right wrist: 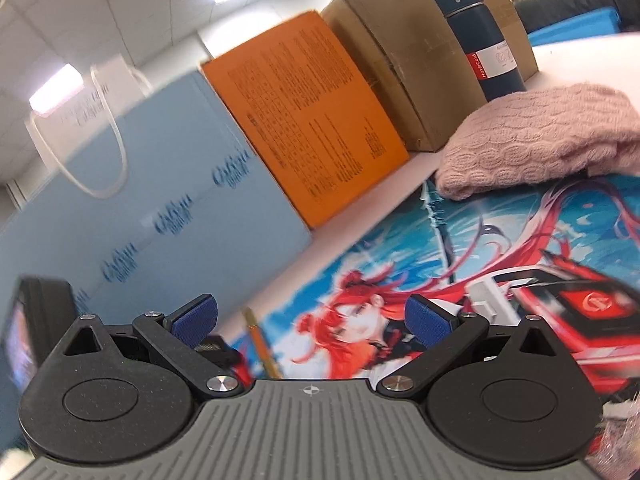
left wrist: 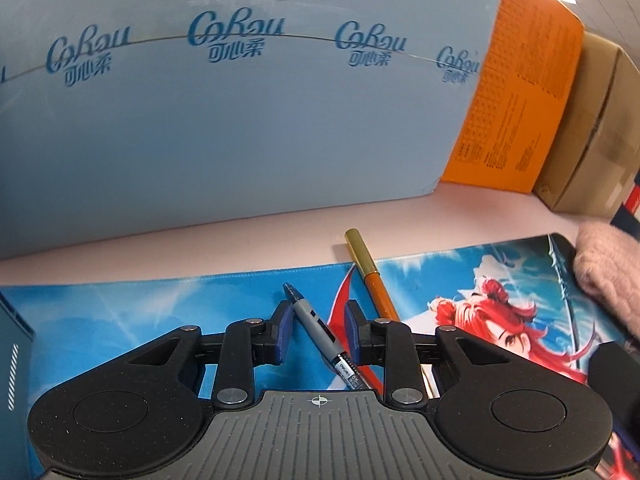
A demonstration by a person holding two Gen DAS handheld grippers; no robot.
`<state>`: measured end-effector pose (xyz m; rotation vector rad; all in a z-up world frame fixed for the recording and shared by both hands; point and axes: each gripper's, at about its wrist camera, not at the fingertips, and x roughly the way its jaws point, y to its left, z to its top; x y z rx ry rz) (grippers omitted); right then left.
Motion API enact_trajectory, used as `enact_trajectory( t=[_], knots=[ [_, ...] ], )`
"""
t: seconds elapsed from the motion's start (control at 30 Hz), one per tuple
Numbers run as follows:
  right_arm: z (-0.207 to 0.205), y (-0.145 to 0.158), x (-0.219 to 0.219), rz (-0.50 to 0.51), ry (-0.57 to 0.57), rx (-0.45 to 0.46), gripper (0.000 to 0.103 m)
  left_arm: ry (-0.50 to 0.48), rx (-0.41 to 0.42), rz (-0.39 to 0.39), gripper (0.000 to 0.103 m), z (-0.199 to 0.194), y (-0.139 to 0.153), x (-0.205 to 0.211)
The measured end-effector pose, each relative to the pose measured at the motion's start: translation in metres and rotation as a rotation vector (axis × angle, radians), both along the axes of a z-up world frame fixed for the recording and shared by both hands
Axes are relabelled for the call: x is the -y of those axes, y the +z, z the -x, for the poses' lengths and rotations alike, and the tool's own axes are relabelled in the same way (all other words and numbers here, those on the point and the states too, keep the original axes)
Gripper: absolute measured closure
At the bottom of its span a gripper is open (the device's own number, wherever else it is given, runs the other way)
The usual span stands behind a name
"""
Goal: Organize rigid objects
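The grey pen (left wrist: 316, 326) lies on the printed mat (left wrist: 120, 312) between the blue pads of the left gripper (left wrist: 318, 330). Its long axis runs on a slant: the dark blue capped tip points ahead and slightly to the left of the gripper, and the labelled end runs back toward the gripper body on the right side. The left pad (left wrist: 285, 330) sits right against the pen's barrel; whether it truly touches is hard to tell. The right pad stands a little apart from it. The jaws are partly open, wider than the pen, and have no hold on it.

Just right of the gripper lies an orange pen (left wrist: 374, 276) with a gold cap, its cap pointing ahead and slightly left, past the mat's far edge onto the table (left wrist: 240, 248). The two pens lie nearly parallel.

The right gripper (right wrist: 312, 320) hangs above the mat with its jaws spread wide and nothing between them. Ahead of it to the right are a pink knitted cloth (right wrist: 540, 136) and a dark blue flask (right wrist: 480, 36). A light blue box (left wrist: 240, 120), an orange box (left wrist: 520, 92) and a brown carton (right wrist: 408, 52) line the far side.
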<state>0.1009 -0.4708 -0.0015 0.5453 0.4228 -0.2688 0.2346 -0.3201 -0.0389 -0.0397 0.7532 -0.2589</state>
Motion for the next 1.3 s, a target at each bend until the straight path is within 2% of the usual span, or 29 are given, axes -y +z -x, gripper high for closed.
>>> enact_trajectory(
  t=[0.13, 0.23, 0.4, 0.5, 0.53, 0.7, 0.93, 1.03, 1.13, 1.3],
  knots=[
    [-0.007, -0.002, -0.009, 0.117, 0.048, -0.084, 0.002, -0.038, 0.024, -0.034, 0.084, 0.004, -0.001, -0.002],
    [-0.011, -0.004, -0.021, 0.180, 0.141, -0.114, 0.006, -0.075, 0.034, -0.058, 0.087, 0.005, -0.001, -0.002],
    [-0.010, -0.004, -0.037, 0.192, 0.317, -0.107, 0.038, -0.098, -0.004, -0.025, 0.094, -0.001, 0.001, -0.011],
    [-0.011, -0.006, -0.045, 0.171, 0.408, -0.108, 0.052, -0.096, -0.014, -0.013, 0.095, -0.002, 0.002, -0.017],
    [-0.011, -0.007, -0.048, 0.173, 0.432, -0.110, 0.054, -0.096, -0.014, -0.002, 0.095, -0.001, 0.002, -0.019],
    [-0.012, -0.008, -0.050, 0.140, 0.463, -0.100, 0.054, -0.100, 0.022, 0.076, 0.095, 0.008, 0.011, -0.033],
    [-0.007, -0.004, -0.049, 0.085, 0.508, -0.027, 0.054, -0.119, 0.125, 0.188, 0.095, 0.038, 0.033, -0.059],
    [-0.002, -0.002, -0.050, 0.070, 0.545, 0.031, 0.052, -0.124, 0.186, 0.218, 0.095, 0.054, 0.044, -0.070],
    [0.004, 0.001, -0.051, 0.047, 0.583, 0.100, 0.044, -0.128, 0.244, 0.268, 0.095, 0.068, 0.058, -0.086],
    [0.012, 0.006, -0.054, 0.003, 0.645, 0.189, 0.040, -0.103, 0.386, 0.324, 0.095, 0.091, 0.096, -0.121]
  ],
)
